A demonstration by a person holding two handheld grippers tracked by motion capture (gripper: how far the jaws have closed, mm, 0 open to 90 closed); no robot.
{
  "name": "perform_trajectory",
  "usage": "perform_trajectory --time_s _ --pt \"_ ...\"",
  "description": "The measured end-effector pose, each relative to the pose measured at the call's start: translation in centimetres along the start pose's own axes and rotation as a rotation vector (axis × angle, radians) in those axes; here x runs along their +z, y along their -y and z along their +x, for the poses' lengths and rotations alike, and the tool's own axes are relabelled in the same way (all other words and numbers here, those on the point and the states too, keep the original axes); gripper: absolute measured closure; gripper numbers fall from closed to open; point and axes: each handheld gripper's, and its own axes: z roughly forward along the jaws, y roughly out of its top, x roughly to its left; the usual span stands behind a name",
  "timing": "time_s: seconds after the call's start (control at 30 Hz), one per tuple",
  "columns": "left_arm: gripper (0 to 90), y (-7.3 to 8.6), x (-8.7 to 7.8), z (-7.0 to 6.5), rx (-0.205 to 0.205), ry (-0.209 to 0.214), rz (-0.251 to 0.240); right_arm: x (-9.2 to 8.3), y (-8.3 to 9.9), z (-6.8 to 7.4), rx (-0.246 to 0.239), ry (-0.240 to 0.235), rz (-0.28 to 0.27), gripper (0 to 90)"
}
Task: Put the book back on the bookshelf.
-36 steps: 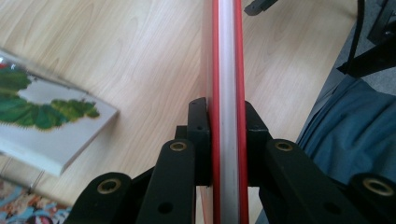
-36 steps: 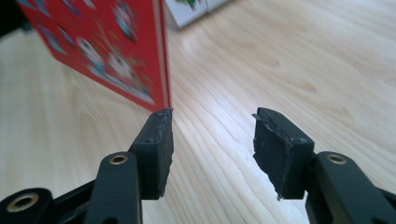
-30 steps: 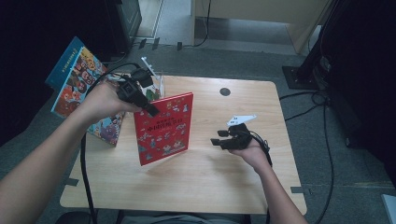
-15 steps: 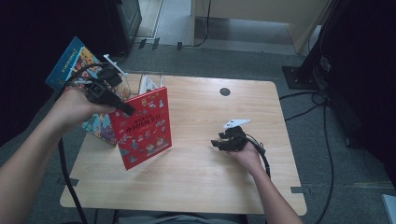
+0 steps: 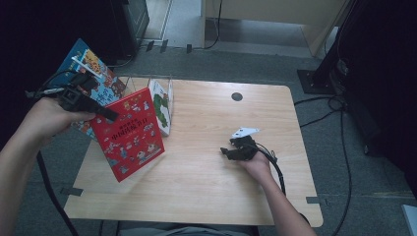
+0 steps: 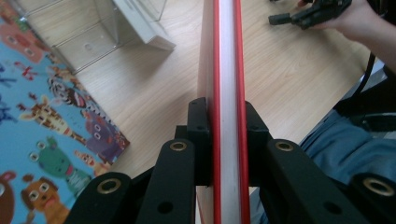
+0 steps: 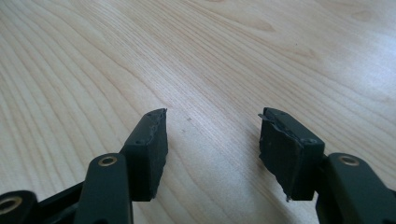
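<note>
A red picture book hangs tilted over the left part of the wooden table, its lower corner near the tabletop. My left gripper is shut on its top edge. In the left gripper view the book's white page edge runs straight up between my left gripper's pads. My right gripper lies low on the table right of centre, apart from the book. Its jaws have just been opening and stand open in the right gripper view with bare wood between them.
A white book with a green figure leans in a clear rack at the table's back left. A blue picture book stands past the left edge, also seen as the blue cartoon cover. A dark round hole marks the far side.
My left hand has carried the red book leftward, away from the rack toward the table's left edge. The right gripper has sunk onto the table and its jaws have spread.
</note>
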Motion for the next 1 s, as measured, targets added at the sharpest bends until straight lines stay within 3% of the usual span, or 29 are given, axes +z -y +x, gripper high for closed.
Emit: perform_trajectory --time_s 0.13,0.27,0.37,0.47,0.5,0.7,1.0 --pt "80.2 0.8 -0.6 1.1 -0.034 0.010 -0.017 0.3 0.7 0.3 -0.009 0.001 -0.059 35.1" --pt "80.2 1.4 -1.2 1.8 -0.052 0.013 -0.031 0.3 0.7 0.3 -0.008 0.002 -0.059 35.0" --pt "80.2 1.9 -1.9 2.9 -0.106 0.000 -0.047 0.3 0.7 0.4 -0.006 0.004 -0.058 34.9" --pt "80.1 2.0 -2.0 3.5 -0.129 -0.014 -0.051 0.3 0.7 0.4 -0.005 0.007 -0.057 34.8" --pt "80.2 1.9 -2.0 4.1 -0.154 -0.032 -0.052 0.3 0.7 0.4 -0.005 0.009 -0.058 34.4" --pt "80.1 1.2 -1.7 5.2 -0.213 -0.077 -0.060 0.3 0.7 0.4 0.001 0.011 -0.058 34.1" --pt "80.1 -0.4 -1.2 6.6 -0.291 -0.100 -0.086 0.3 0.7 0.4 -0.001 0.013 -0.060 34.1"
